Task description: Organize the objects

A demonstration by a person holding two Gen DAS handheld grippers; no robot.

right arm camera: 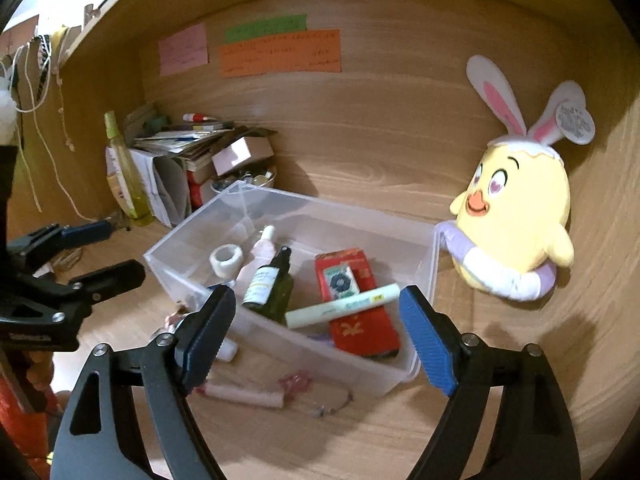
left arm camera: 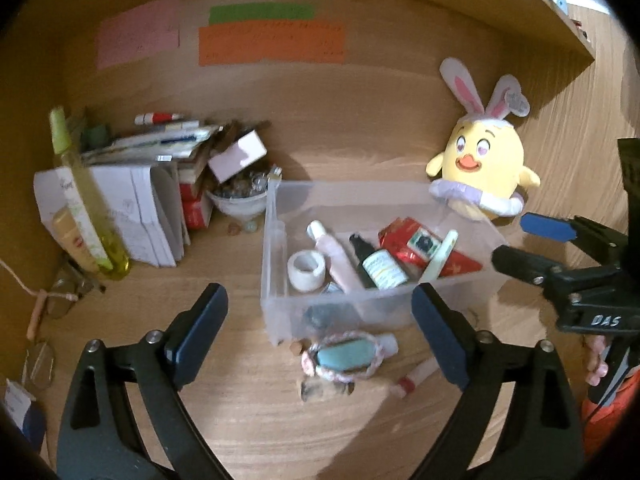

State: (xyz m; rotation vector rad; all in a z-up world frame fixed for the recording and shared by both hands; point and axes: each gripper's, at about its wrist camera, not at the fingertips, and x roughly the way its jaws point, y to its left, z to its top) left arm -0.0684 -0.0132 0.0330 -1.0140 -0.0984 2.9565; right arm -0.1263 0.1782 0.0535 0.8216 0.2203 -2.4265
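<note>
You've got one clear plastic bin (right arm camera: pixel 420 240) on the wooden desk (left arm camera: pixel 248 420), holding five countable things: one white tape roll (right arm camera: pixel 227 258), one pink tube (left arm camera: pixel 334 256), one dark green spray bottle (right arm camera: pixel 272 284), one red packet (right arm camera: pixel 356 300), and one pale green marker (right arm camera: pixel 344 306) lying across the packet. Your left gripper (left arm camera: pixel 320 336) hangs spread wide and empty at the bin's near wall; your right gripper (right arm camera: pixel 316 330) likewise wide, empty, over the bin's near corner. Outside the bin, just in front: one teal oval piece with a braided pink rim (left arm camera: pixel 344 356) and one small pink tube (right arm camera: pixel 240 394). One yellow chick plush (right arm camera: pixel 516 216) leans at the bin's far right corner. Cluttered stack of papers and boxes (left arm camera: pixel 152 184) plus one yellow-green bottle (left arm camera: pixel 84 196) sit left; three sticky notes (left arm camera: pixel 272 36) are on the back panel.
</note>
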